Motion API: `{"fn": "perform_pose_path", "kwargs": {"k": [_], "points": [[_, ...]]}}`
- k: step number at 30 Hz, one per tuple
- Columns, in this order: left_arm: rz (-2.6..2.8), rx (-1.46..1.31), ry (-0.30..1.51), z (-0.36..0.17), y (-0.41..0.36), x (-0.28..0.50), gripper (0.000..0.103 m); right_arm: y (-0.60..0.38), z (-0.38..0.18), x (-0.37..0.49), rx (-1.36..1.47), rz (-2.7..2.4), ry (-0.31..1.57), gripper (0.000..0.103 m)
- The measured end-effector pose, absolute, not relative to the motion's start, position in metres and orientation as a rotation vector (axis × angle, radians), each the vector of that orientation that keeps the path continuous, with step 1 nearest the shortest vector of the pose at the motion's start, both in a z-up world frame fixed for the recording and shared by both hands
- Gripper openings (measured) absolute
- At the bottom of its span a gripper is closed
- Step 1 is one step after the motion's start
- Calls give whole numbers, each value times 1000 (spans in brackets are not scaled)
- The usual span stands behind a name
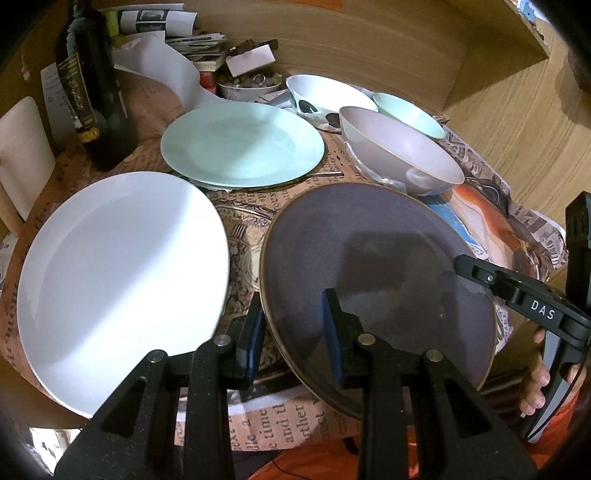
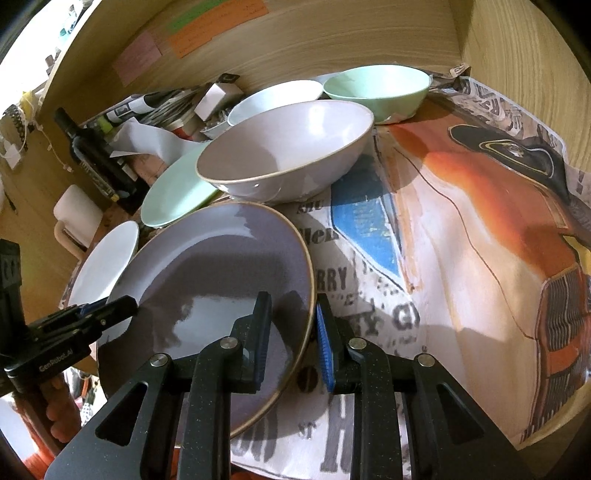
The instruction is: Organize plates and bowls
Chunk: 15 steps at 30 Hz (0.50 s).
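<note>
With both of my grippers clamped on opposite edges of the grey plate point(image 1: 376, 280), I hold it tilted just over the newspaper-covered table point(image 2: 461, 236). My left gripper point(image 1: 293, 332) bites the plate's left rim, one blue pad on top of the plate and the other beneath it. My right gripper point(image 2: 291, 334) grasps the opposite rim the same way, one pad over the plate's face and the other outside the edge. In the left wrist view my right hand point(image 1: 539, 384) shows at the far edge, wrapped round its gripper's handle.

To the left of the grey plate lies a large white plate point(image 1: 122, 280), close beside it but apart. Behind both sits a pale green plate point(image 1: 242, 144), flat on the paper. Just beyond the grey plate's far rim stands a lilac bowl point(image 2: 288, 147) with a thin brown edge, upright and empty. Further back are a white bowl point(image 2: 275, 98) with dark spots on its outer wall and a pale green bowl point(image 2: 376, 92), near each other against the wooden back wall.

A dark bottle point(image 1: 92, 96) stands at the left rear corner, with a heap of papers point(image 1: 177, 33) and a small dish of odds and ends point(image 1: 249, 86) behind the green plate.
</note>
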<state>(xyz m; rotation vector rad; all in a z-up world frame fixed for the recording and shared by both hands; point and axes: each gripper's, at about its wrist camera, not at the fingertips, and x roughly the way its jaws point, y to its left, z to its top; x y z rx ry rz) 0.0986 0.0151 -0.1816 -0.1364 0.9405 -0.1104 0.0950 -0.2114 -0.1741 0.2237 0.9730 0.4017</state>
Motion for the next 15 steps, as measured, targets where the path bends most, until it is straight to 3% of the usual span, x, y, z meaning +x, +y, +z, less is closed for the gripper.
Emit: {"fn": "perform_pose_path", "kwargs": {"k": [15], "points": [[-133, -138, 952, -190, 17, 101, 30, -207, -176, 98, 188, 404, 955, 24]]}}
